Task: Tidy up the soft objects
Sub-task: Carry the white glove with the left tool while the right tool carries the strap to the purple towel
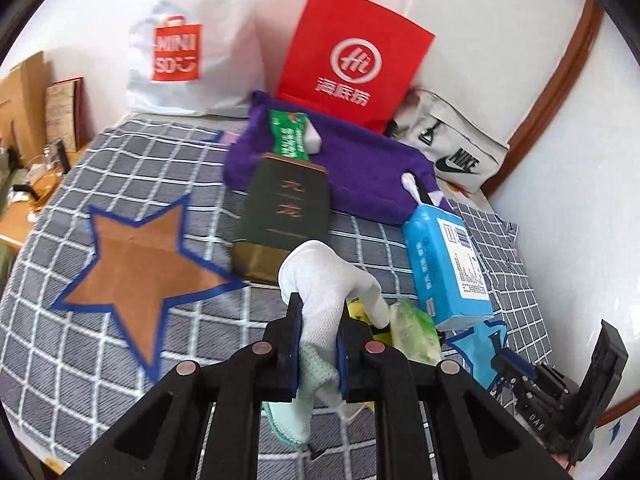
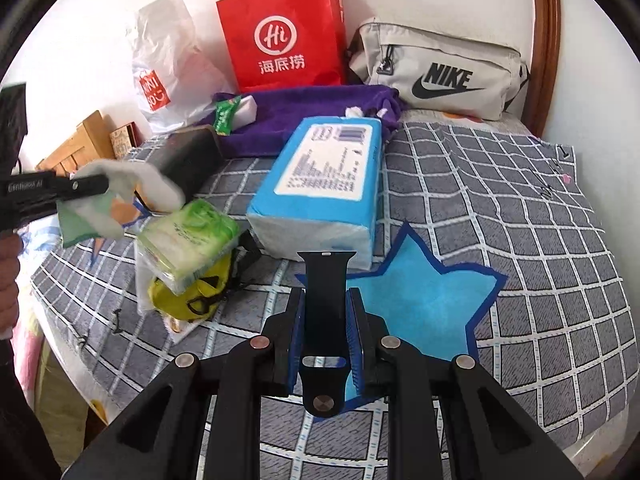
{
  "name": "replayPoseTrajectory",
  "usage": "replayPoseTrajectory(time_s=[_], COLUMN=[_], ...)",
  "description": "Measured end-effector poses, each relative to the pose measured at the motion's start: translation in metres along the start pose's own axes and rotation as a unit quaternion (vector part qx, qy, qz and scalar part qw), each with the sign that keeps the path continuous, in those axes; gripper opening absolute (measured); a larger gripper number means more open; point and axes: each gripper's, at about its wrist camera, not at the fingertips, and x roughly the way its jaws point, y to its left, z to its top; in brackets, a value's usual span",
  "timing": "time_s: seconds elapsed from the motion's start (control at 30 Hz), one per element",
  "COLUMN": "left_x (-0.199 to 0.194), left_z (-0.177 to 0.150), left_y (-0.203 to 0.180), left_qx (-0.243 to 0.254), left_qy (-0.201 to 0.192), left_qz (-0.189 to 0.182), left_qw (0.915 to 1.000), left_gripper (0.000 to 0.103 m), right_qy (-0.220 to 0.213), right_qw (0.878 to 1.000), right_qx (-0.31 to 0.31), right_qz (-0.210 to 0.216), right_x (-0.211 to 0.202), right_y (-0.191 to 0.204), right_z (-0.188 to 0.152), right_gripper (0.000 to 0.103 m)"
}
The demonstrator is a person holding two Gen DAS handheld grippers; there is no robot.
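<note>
Step in hand, by my judgement: carrying soft items to a sorting spot on the bed [image 2: 520, 240]; next comes placement.

Left hand-held gripper [image 1: 318, 320]: narrow, clamped on white glove [image 1: 324, 276] and mint cloth [image 1: 308, 392], lifted.

Right hand-held gripper [image 2: 326, 320]: narrow, pinching black watch strap [image 2: 325, 296].

Just ahead: blue tissue pack [image 2: 320, 188]. Farther: purple towel [image 2: 304, 108], then red paper bag [image 2: 280, 32].
</note>
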Motion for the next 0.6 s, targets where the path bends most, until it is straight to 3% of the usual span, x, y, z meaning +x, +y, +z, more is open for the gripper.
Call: replayPoseTrajectory(time_s=[0.33, 0.6], left_x=[-0.026, -0.037], left_z=[0.008, 0.033], left_y=[0.017, 0.016], left_qx=[-0.024, -0.027], left_qy=[-0.025, -0.046], left_qz=[0.006, 0.006], left_qw=[0.9994, 0.9986], left_gripper=[0.013, 0.013], right_qy=[-0.022, -0.03], right_qw=[1.0, 0.999], right_qx=[-0.006, 0.006], right_qz=[0.013, 0.027], right_x=[-0.024, -0.027], right_y=[0.008, 0.005], right_z=[0.03, 0.067], right_gripper=[0.02, 0.02])
